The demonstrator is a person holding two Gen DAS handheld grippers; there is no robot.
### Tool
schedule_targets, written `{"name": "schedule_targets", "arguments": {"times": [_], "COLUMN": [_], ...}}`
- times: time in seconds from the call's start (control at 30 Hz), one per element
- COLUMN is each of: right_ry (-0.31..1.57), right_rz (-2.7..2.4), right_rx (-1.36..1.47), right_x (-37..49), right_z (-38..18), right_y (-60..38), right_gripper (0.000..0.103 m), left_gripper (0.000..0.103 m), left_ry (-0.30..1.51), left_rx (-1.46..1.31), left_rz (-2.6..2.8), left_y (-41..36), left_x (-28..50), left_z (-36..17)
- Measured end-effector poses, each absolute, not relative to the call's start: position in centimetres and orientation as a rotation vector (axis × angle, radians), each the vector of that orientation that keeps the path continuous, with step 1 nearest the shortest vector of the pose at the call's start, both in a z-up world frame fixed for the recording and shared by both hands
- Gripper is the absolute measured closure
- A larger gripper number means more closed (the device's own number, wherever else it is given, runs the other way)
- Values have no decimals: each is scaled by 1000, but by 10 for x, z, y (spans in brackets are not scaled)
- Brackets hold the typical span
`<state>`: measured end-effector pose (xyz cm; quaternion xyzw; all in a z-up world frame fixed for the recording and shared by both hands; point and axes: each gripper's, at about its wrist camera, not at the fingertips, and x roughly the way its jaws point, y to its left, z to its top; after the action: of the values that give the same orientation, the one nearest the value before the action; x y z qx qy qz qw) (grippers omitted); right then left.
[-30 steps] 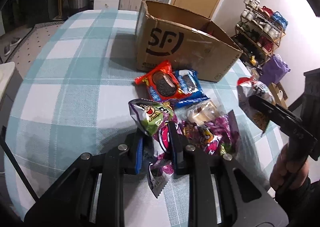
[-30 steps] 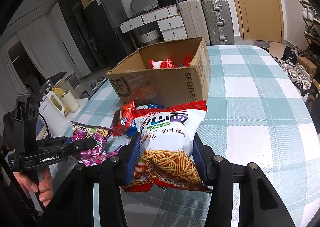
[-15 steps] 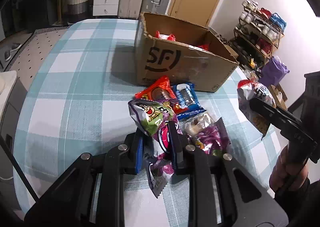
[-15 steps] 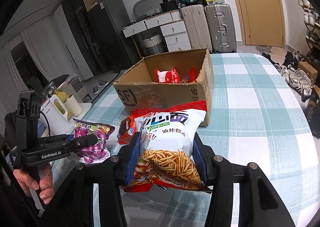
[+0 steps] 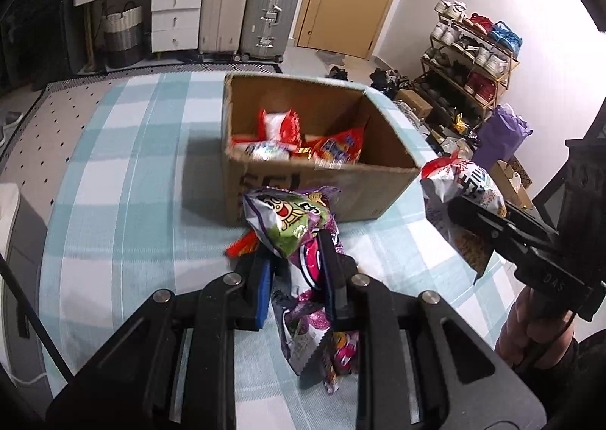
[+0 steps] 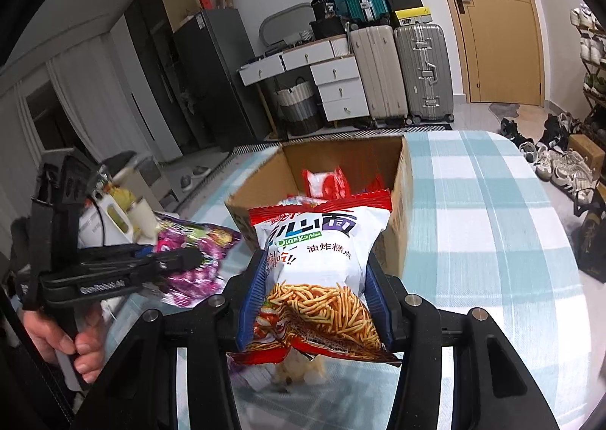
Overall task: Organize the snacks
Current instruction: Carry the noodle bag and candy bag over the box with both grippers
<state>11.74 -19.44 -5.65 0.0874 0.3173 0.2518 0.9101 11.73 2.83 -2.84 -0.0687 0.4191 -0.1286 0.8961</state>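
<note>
Snacks (image 5: 291,225) (image 6: 322,259) clamped in both tools near the box rim (image 5: 322,165).

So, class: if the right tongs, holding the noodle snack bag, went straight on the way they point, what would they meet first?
Probably the cardboard box: the right tongs, shut on the noodle snack bag, point at its near rim. Depth is unclear, so the bag might pass above the rim and over the packets inside.
</note>
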Motion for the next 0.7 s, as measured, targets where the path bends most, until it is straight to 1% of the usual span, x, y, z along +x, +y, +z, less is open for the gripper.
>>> {"name": "schedule_targets", "arguments": {"times": [0.33, 0.57, 0.7], "right_ry": [602, 593, 621], "right_rz": [540, 549, 544], "right_rx": [193, 186, 180], "right_x": [141, 170, 189], "right_z": [-21, 0, 1], "right_y": [-187, -182, -177], "right_gripper": [54, 54, 54], "left_gripper": [84, 84, 84], "left_ry": [814, 806, 810], "left_rx": [-104, -88, -91], "left_rz": [-291, -300, -291], "left_y": [12, 2, 1], "left_x": [156, 187, 207], "left_z": [12, 29, 32]}}
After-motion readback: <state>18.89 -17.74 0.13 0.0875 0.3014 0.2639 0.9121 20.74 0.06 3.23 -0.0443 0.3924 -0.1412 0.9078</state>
